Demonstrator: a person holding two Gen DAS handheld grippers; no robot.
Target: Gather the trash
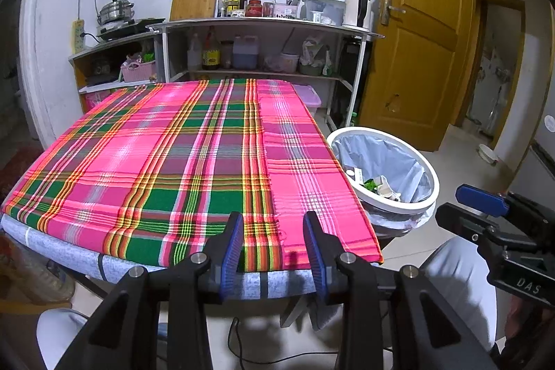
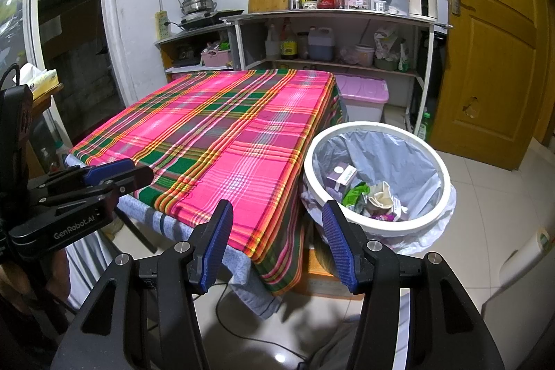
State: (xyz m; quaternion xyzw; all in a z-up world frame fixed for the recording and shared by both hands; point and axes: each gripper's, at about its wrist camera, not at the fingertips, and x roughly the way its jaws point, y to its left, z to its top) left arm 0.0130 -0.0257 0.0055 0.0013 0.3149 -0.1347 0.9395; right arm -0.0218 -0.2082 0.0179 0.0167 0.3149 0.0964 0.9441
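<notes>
A white-rimmed trash bin [image 2: 374,127] with a pale blue liner stands on the floor right of the table; it also shows in the left wrist view [image 1: 426,169]. Inside lie a purple carton [image 2: 338,179], a green wrapper [image 2: 353,195] and crumpled paper [image 2: 383,198]. The table has a pink plaid cloth [image 1: 166,155] with nothing on it. My left gripper [image 1: 274,231] is open and empty over the table's near edge. My right gripper [image 2: 277,224] is open and empty, near the table's front right corner beside the bin.
A kitchen shelf [image 1: 263,23] with bottles, a cutting board and a kettle stands behind the table. A pink storage box [image 2: 362,92] sits on the floor by it. A wooden door [image 2: 492,58] is at the right. A cardboard box [image 2: 312,280] sits under the bin.
</notes>
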